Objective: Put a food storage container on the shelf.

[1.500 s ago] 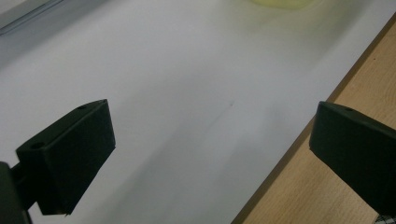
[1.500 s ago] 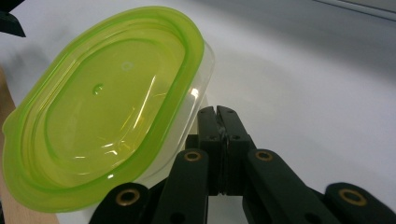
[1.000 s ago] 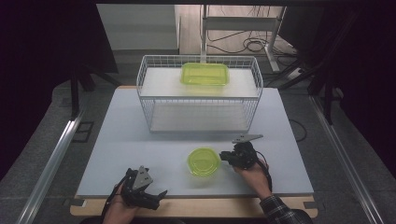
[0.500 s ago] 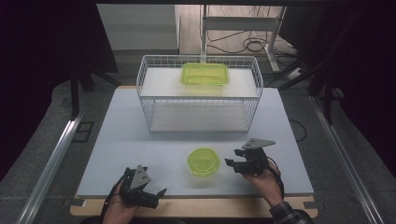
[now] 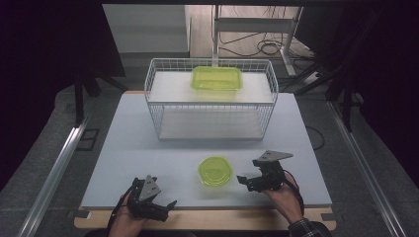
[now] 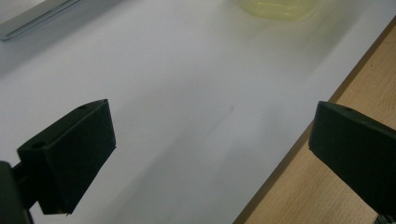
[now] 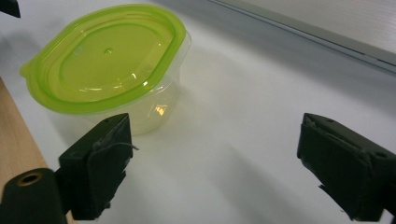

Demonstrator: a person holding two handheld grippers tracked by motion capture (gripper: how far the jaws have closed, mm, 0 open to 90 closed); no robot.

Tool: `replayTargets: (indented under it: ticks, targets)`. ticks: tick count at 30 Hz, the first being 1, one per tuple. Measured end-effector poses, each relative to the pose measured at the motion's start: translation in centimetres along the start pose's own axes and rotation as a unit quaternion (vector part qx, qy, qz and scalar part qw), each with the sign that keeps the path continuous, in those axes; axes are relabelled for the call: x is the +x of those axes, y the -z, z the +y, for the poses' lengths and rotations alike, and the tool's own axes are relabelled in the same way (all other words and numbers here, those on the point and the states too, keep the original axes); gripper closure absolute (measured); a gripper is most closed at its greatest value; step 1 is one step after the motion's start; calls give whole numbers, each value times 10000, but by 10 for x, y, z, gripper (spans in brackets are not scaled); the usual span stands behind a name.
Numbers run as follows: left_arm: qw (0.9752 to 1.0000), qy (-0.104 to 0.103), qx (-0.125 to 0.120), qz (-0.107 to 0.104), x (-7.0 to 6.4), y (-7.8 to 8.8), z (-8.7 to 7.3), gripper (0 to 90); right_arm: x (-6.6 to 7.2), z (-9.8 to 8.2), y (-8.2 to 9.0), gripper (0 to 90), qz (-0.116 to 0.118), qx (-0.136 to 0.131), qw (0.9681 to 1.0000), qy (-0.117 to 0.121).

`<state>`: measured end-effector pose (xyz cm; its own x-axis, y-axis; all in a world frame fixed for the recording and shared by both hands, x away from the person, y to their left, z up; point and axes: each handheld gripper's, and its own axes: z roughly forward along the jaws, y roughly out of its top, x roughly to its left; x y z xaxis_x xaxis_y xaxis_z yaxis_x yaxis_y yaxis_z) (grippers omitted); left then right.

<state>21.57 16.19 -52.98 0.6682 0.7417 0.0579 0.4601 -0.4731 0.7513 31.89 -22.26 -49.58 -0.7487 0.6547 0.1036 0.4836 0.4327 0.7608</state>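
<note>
The small round container (image 5: pixel 215 171) with its green lid (image 7: pixel 105 58) pressed on stands on the white table (image 5: pixel 148 148), near the front edge and roughly midway between the two hands. Its placement there reads as finished: nothing grips it, and it sits flat and upright. The right gripper (image 5: pixel 249 180) lies just beside it on the right, apart from it; its jaws have just been opening and now stand wide, with nothing between them (in the right gripper view the container sits ahead and to the left of the jaws, beyond their reach). The left gripper (image 5: pixel 165 207) hovers at the front left corner of the table, well apart from the container, jaws likewise spread and empty. Farther back stands a white wire basket (image 5: pixel 153 84) with a rectangular green-lidded box (image 5: pixel 216 78) resting on top of it. What remains, as a judgement, is either withdrawal of the right hand or a fresh approach to the container.
</note>
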Motion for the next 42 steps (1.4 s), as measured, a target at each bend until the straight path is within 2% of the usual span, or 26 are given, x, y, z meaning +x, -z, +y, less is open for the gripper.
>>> replayTargets:
  ticks: [3,8,11,13,16,26,29,33,36,42]
  targets:
    - [10000,-11,-1,0,0,0,0,4,1,1,-1,89,-7,-40,10000,-39]
    - [10000,-13,5,6,-1,0,0,4,2,7,-1,68,144,-51,9997,-202]
    - [10000,-14,12,0,-1,-1,0,4,5,13,-2,68,126,29,9994,-328]
    - [10000,-16,13,0,-1,-1,0,4,6,18,-2,104,137,87,9988,-465]
    - [10000,-33,29,-7,-1,-1,0,4,5,24,-2,167,371,113,9972,-644]
    - [10000,-59,41,-6,-2,-2,0,4,-5,39,-12,363,751,152,9940,-780]
    - [10000,-56,41,-11,-2,-2,0,4,-8,43,-18,415,905,168,9914,-930]
    - [10000,-59,43,-15,-2,-2,0,4,-11,45,-25,501,991,264,9889,-1076]
    - [10000,-59,45,-16,-2,-2,0,4,-15,44,-29,557,1166,331,9847,-1253]
    - [10000,-72,55,-21,-2,-2,0,4,-17,43,-37,641,1358,509,9791,-1424]
